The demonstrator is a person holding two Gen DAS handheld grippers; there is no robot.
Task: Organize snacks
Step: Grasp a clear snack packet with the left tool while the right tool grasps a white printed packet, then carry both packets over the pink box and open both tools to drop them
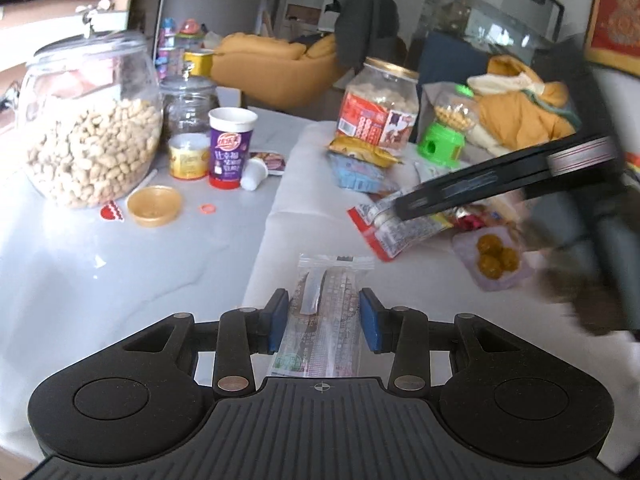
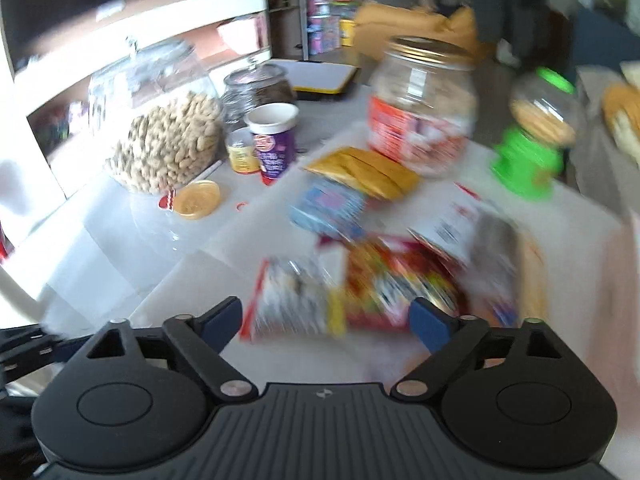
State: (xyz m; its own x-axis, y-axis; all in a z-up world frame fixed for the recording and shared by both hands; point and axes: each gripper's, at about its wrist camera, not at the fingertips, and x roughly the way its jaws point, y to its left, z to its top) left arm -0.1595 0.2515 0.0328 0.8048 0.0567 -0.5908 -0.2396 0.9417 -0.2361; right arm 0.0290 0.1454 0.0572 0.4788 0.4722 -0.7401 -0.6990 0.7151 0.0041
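My left gripper (image 1: 323, 316) is shut on a clear-wrapped snack bar (image 1: 324, 312) and holds it over the white mat (image 1: 280, 208). My right gripper (image 2: 326, 320) is open, blurred, just above a pile of snack packets (image 2: 360, 288). In the left wrist view it (image 1: 394, 206) reaches in from the right over a red-edged packet (image 1: 384, 236). A clear pack of round yellow sweets (image 1: 494, 256) lies beside it. A blue packet (image 1: 356, 172) and a yellow packet (image 1: 364, 148) lie further back.
A big glass jar of peanuts (image 1: 88, 128), a small glass jar (image 1: 188, 104), a purple cup (image 1: 232, 148), a yellow tub (image 1: 188, 156) and a gold lid (image 1: 154, 205) stand on the left. A red-labelled plastic jar (image 1: 380, 108) and a green candy dispenser (image 1: 448, 132) stand at the back.
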